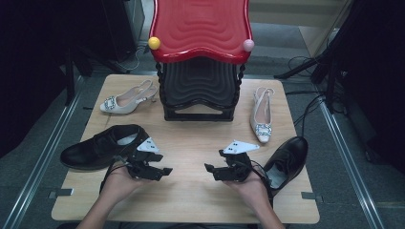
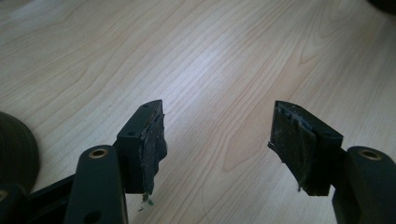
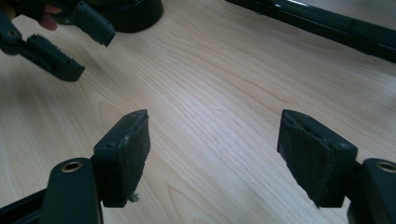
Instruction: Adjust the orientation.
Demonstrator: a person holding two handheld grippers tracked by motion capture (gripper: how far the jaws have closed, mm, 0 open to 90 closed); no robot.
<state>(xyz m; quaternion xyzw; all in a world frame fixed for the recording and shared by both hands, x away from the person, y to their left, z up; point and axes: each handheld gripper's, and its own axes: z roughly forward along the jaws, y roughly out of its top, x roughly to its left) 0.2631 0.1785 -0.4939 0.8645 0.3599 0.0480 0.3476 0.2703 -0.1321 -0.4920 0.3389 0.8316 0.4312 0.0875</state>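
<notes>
At the far left of the high view a dark floor runs beside a metal rail [image 1: 45,157] that slants up along the edge of the light wooden table [image 1: 191,191]. In the upper left of the tabletop lies a white slingback heel [image 1: 126,99] with a buckle at its toe. Below it, at middle left, a black leather shoe [image 1: 98,148] lies on its side, just beside the left gripper [image 1: 160,171], which a hand holds low over the bare wood. Its jaws stand wide apart with nothing between them; the left gripper view shows only pale wood grain between the worn pads [image 2: 152,144].

In the upper centre a red-topped rack [image 1: 200,28] stands at the table's far edge, with a black wavy tier under it, a yellow ball [image 1: 154,43] at one corner and a pink ball [image 1: 248,45] at the other.

Right of centre the right gripper [image 1: 212,171] faces the left one, a little apart, jaws equally spread and empty. At middle right a second white heel [image 1: 261,114] points toward the viewer, and a second black shoe [image 1: 286,160] lies just behind the right hand. Cables [image 1: 305,102] trail over the grey floor at the far right.
</notes>
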